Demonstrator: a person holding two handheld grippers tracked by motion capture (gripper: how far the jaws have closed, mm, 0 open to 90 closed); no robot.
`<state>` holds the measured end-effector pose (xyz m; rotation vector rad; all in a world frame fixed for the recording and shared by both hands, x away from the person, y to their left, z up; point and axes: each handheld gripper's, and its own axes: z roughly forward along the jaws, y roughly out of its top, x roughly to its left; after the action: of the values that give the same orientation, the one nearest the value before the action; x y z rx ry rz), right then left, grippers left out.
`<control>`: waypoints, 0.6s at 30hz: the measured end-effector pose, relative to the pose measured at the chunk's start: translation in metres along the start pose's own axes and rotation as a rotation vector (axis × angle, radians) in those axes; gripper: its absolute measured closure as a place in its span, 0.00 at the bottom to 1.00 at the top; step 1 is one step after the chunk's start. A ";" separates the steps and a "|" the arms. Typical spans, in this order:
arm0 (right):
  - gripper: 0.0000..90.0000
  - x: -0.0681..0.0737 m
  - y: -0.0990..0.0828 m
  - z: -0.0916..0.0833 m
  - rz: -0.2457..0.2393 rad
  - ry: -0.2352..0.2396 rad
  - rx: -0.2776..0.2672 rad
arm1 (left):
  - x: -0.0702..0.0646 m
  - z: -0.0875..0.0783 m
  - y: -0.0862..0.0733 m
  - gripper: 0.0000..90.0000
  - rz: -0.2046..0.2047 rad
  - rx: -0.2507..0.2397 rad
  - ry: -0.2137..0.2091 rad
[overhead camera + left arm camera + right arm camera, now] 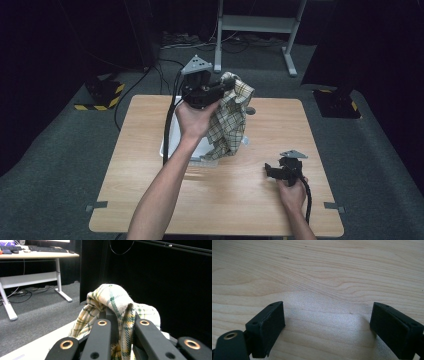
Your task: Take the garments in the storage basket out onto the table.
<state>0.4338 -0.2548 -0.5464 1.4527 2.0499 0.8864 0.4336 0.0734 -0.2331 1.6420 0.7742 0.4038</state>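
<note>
A cream cloth with green and yellow checks (231, 117) hangs in the air above the middle of the wooden table (150, 190). My left gripper (226, 86) is shut on its top edge and holds it up. In the left gripper view the checked cloth (117, 302) bunches over and between the black jaws of the left gripper (120, 325). Under the hanging cloth sits a white bin (175, 137), partly hidden by the left hand. My right gripper (270, 171) rests low at the table's front right, open with nothing in it; the right gripper (327, 322) faces bare wood in its own view.
A white desk frame (255, 25) stands on the grey carpet beyond the table, with cables on the floor near it. Black-and-yellow striped blocks (102, 92) lie at the table's far corners. Small grey clamps (97, 205) sit on the front edge.
</note>
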 end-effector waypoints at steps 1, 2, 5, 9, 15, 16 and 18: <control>0.13 0.000 0.000 0.000 0.000 0.000 0.000 | -0.001 0.000 0.001 0.97 0.002 0.000 -0.002; 0.13 0.000 0.000 0.000 0.000 0.000 0.000 | -0.001 0.000 0.002 0.97 0.000 -0.004 -0.003; 0.13 0.000 0.000 0.000 0.000 0.000 0.000 | -0.003 0.001 0.005 0.97 0.000 -0.009 -0.008; 0.13 0.000 0.000 0.000 0.000 0.000 0.000 | -0.006 0.002 0.006 0.97 0.001 -0.011 -0.018; 0.13 0.000 0.000 0.000 0.000 0.000 0.000 | -0.008 0.006 0.007 0.97 -0.005 -0.016 -0.042; 0.13 0.000 0.000 0.000 0.000 0.000 0.000 | -0.009 0.007 0.007 0.97 -0.005 -0.015 -0.045; 0.13 0.000 0.000 0.000 0.000 0.000 0.000 | -0.011 0.008 0.008 0.97 -0.006 -0.017 -0.053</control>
<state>0.4338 -0.2548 -0.5464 1.4528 2.0497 0.8866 0.4330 0.0597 -0.2257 1.6281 0.7346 0.3602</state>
